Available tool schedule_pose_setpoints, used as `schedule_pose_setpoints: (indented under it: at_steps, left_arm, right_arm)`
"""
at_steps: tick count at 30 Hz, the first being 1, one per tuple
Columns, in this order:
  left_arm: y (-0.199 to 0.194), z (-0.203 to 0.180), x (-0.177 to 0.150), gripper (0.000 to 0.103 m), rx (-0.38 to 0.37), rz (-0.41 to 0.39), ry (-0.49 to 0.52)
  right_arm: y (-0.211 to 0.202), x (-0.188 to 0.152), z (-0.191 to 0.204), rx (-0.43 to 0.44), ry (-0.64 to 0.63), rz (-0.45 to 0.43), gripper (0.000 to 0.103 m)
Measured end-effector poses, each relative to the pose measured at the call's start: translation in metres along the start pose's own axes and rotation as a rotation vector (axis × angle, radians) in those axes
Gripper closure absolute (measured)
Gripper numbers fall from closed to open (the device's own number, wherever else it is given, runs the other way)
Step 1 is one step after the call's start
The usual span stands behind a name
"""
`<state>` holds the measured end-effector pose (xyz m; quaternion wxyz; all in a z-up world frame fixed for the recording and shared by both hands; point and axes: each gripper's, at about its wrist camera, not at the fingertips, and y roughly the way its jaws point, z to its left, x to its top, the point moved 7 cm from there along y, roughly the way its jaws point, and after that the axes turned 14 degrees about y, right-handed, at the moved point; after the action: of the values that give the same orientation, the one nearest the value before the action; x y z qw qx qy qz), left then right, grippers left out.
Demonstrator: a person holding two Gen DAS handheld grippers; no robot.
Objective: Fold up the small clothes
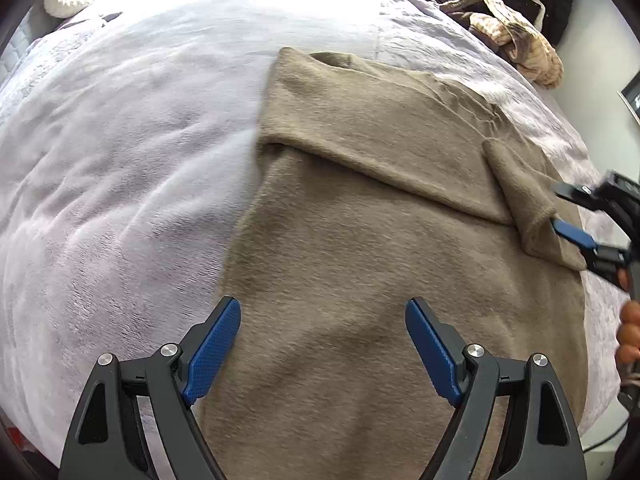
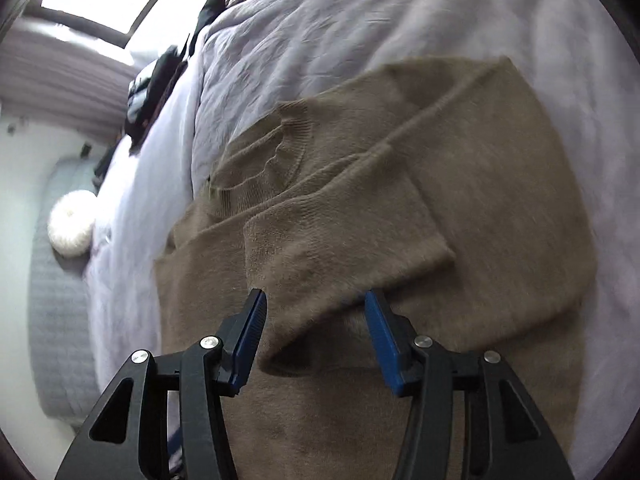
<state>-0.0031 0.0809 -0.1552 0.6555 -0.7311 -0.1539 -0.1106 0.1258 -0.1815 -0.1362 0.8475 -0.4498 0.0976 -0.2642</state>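
A brown sweater (image 1: pixel 360 208) lies flat on a bed (image 1: pixel 120 160) with a pale purple blanket.

The left gripper (image 1: pixel 323 320) hangs over the lower part of the sweater. Its two blue fingers (image 1: pixel 212 352) are spread wide. Nothing is between them, and they hold nothing. The sweater cloth lies under and ahead of them. The edge of the sweater runs just past the left finger, and the blanket starts there.

Far ahead of the left fingers, one sleeve is folded across the body of the sweater. To the right of the left fingers, the right gripper (image 1: pixel 576 236) is at the end of another sleeve (image 1: pixel 528 200).

In the right wrist view, the right gripper (image 2: pixel 316 308) has its blue fingers (image 2: pixel 250 340) partly open. The end of the sleeve (image 2: pixel 340 248) sits between the finger tips. The cloth reaches both fingers, but the gap is wider than a pinch, so I cannot tell if they grip it or just touch it. The view is a bit blurry here.

Ahead of the right fingers is the ribbed neck (image 2: pixel 280 152) of the sweater. The folded sleeve lies ahead and to the right of them.

A pile of clothes (image 1: pixel 512 36) sits far ahead and to the right of the left fingers, at the edge of the bed. A round white pillow (image 2: pixel 72 224) is to the left of the right fingers.
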Motion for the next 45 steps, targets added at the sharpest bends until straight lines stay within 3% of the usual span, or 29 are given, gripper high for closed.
schedule_pose_setpoints:
  at_steps: [3,7,9,10,12,15,20,24,27,28,29,31,38,41,45]
  left_arm:
    - [0.006,0.004,0.003,0.018,-0.005,-0.001,-0.003]
    - [0.007,0.000,0.008,0.018,-0.049,-0.013,-0.010]
    - [0.001,0.001,0.007,0.018,-0.060,-0.030,-0.012]
    - [-0.001,0.004,0.006,0.018,-0.060,-0.038,-0.014]
    - [-0.006,0.014,0.003,0.018,-0.049,-0.053,-0.022]
    - [-0.008,0.037,-0.001,0.018,-0.012,-0.060,-0.053]
    - [-0.007,0.057,-0.004,0.018,-0.013,-0.063,-0.108]
    - [-0.005,0.062,-0.008,0.018,-0.019,-0.062,-0.110]
    - [-0.006,0.065,-0.010,0.018,-0.026,-0.064,-0.103]
    - [-0.006,0.064,-0.009,0.018,-0.027,-0.064,-0.101]
    - [-0.006,0.065,-0.007,0.018,-0.026,-0.063,-0.098]
    - [-0.007,0.064,-0.004,0.018,-0.020,-0.065,-0.089]
    - [-0.010,0.038,0.037,0.018,-0.070,-0.103,-0.023]
    - [-0.010,0.014,0.072,0.018,-0.155,-0.140,0.043]
    - [0.008,-0.012,0.113,0.018,-0.257,-0.156,0.084]
  right_arm:
    - [-0.010,-0.002,-0.010,0.021,0.042,-0.015,0.047]
    - [0.009,0.003,0.009,0.050,0.005,-0.010,0.047]
    - [0.021,0.009,0.024,0.046,-0.028,-0.014,0.065]
    - [0.024,0.009,0.029,0.036,-0.036,-0.017,0.096]
    - [0.029,0.007,0.055,0.048,-0.089,-0.032,0.096]
    - [0.034,-0.011,0.113,0.040,-0.298,-0.076,0.096]
    - [0.080,-0.077,0.178,-0.058,-0.652,-0.046,0.096]
    - [0.129,-0.131,0.179,-0.226,-0.874,0.041,0.096]
    - [0.130,-0.155,0.170,-0.243,-0.927,0.072,0.091]
    - [0.122,-0.160,0.164,-0.229,-0.927,0.088,0.078]
    - [0.115,-0.162,0.159,-0.217,-0.917,0.099,0.056]
    - [0.093,-0.158,0.142,-0.190,-0.878,0.113,0.038]
    - [0.033,-0.100,0.056,-0.238,-0.693,0.092,0.038]
    - [0.004,-0.066,0.015,-0.276,-0.594,0.047,0.038]
    - [-0.032,-0.020,-0.039,-0.263,-0.388,-0.012,0.038]
